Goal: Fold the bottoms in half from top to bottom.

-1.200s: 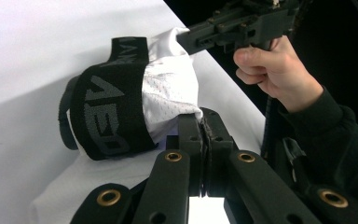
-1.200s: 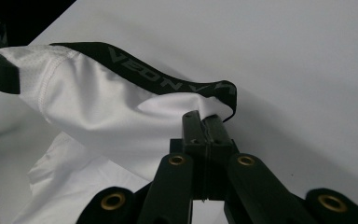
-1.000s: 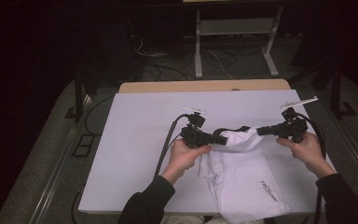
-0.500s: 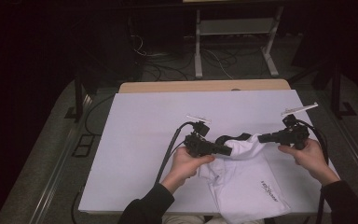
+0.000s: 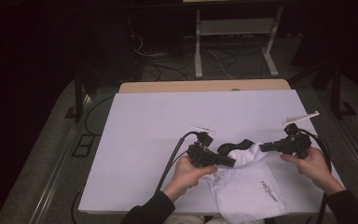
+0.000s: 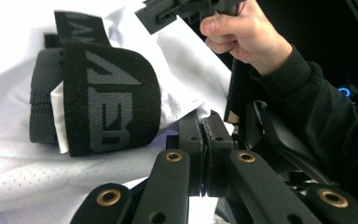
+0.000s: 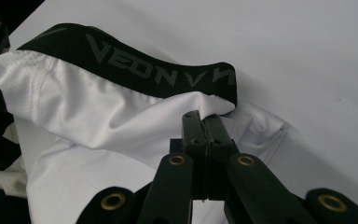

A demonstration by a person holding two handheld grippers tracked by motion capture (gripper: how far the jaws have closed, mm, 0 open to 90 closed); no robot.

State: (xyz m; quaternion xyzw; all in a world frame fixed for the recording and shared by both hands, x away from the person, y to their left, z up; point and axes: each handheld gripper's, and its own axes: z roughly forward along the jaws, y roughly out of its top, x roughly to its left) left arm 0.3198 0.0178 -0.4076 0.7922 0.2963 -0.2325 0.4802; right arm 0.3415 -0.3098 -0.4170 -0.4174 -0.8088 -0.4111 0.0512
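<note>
White shorts (image 5: 249,186) between both grippers

A garment (image 5: 249,184) lies on the table (image 5: 158,126), at its near edge and right of the middle. Its waistband (image 5: 235,145) is at the far end of the garment. The left gripper (image 5: 230,163) is at the left side of the waistband, the right gripper (image 5: 264,148) at the right side, each closed on the cloth.
</note>
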